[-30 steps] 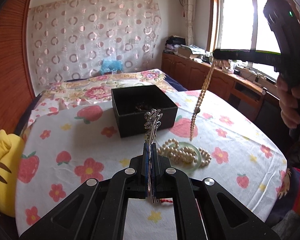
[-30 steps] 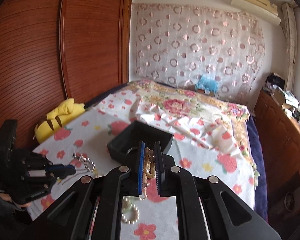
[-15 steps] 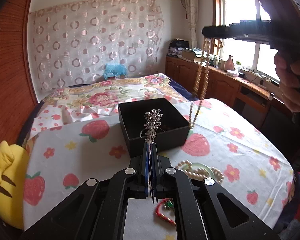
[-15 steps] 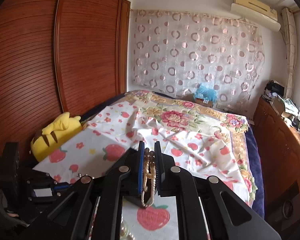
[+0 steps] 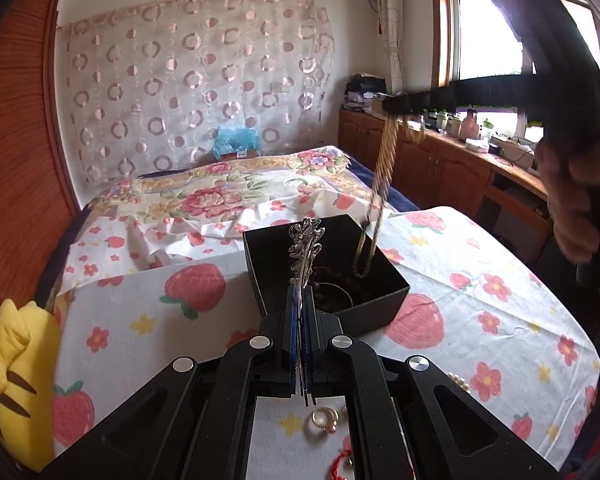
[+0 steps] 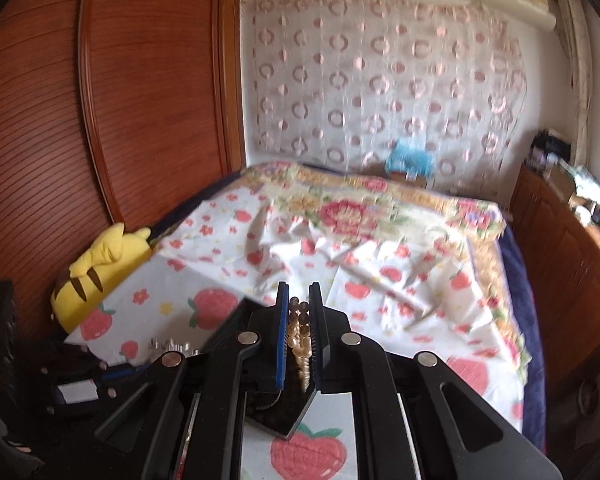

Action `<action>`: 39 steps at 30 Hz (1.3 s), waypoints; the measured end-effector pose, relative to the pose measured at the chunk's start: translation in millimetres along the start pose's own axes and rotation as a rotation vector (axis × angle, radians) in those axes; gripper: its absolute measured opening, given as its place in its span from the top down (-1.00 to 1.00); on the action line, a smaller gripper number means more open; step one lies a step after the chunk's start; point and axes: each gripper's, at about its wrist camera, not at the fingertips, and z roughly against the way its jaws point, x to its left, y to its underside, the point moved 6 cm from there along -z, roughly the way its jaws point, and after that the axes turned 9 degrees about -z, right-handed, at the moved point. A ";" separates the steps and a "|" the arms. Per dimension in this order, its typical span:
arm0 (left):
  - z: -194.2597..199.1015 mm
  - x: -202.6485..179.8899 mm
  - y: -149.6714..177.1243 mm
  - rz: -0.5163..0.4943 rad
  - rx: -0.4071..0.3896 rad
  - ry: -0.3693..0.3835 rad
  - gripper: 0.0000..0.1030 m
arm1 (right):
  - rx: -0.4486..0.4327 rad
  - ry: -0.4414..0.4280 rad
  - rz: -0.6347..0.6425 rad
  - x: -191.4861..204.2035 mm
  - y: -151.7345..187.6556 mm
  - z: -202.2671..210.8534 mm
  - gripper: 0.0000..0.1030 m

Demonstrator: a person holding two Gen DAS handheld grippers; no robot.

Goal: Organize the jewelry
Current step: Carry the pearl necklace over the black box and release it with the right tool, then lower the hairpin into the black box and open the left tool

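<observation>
A black open box (image 5: 380, 300) stands on the strawberry-print cloth; dark beads and a thin ring lie inside. My left gripper (image 5: 302, 308) is shut on a silver ornate hairpin (image 5: 306, 248), held at the box's near rim. My right gripper (image 5: 392, 104) is shut on a beige bead necklace (image 5: 382, 184) that hangs down into the box. In the right wrist view the gripper (image 6: 299, 304) holds the beads (image 6: 300, 332) over the box (image 6: 296, 420).
A gold ring (image 5: 322, 420), a red cord (image 5: 342, 462) and a few pearls (image 5: 460, 380) lie on the cloth near me. A yellow plush toy (image 5: 20, 360) sits at the left edge. Wooden cabinets (image 5: 440, 164) run along the right.
My right gripper has carried the bead necklace from the pearl pile over to the box, its end now inside. My left gripper has moved closer to the box with the hairpin.
</observation>
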 end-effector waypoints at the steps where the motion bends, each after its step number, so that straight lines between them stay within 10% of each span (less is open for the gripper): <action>1: -3.7 0.6 -0.1 0.001 0.005 -0.001 0.97 | 0.013 -0.007 -0.014 -1.9 6.9 -6.2 0.78; 24: -78.5 8.3 -17.6 -0.024 0.085 -0.072 0.94 | 0.097 -0.048 -0.078 -35.6 96.9 -6.1 0.76; 39: -23.0 -4.1 3.6 -0.039 0.039 -0.069 0.79 | 0.142 -0.073 -0.035 -17.3 171.7 8.6 0.76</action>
